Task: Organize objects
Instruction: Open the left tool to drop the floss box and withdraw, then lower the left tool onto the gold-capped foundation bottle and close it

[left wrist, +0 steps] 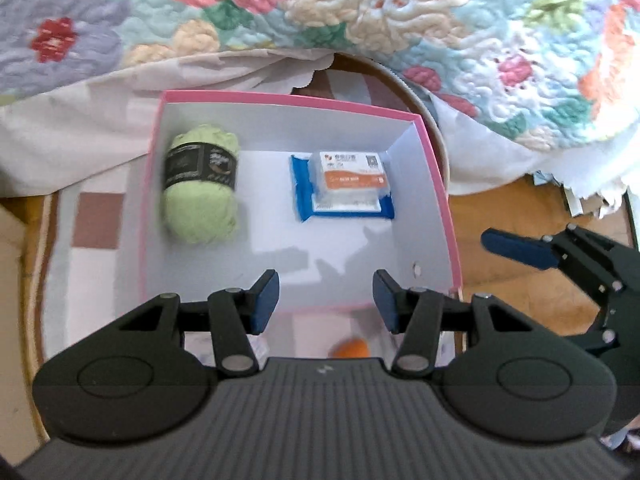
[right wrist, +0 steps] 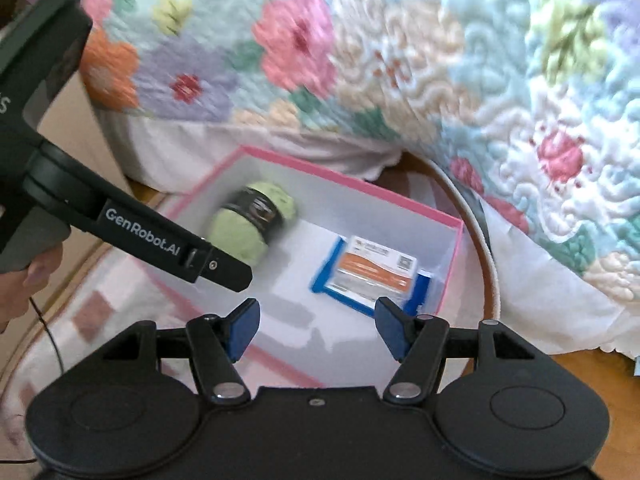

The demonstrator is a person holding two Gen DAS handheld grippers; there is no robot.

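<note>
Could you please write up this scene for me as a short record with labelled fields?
container: pink box, open, white inside
item 1: green yarn ball with dark label, lying in the box's left part
item 2: blue packet with a smaller orange-and-white pack on top, right part of the box
left hand-held gripper: open, holding nothing, at the box's near edge
right hand-held gripper: open, holding nothing
surroundings: floral quilt behind the box
outside box: orange object, mostly hidden

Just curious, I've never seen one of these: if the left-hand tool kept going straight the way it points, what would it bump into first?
Probably the white floor of the pink box: the open left gripper aims between the green yarn and tissue pack. Depth is uncertain.
</note>
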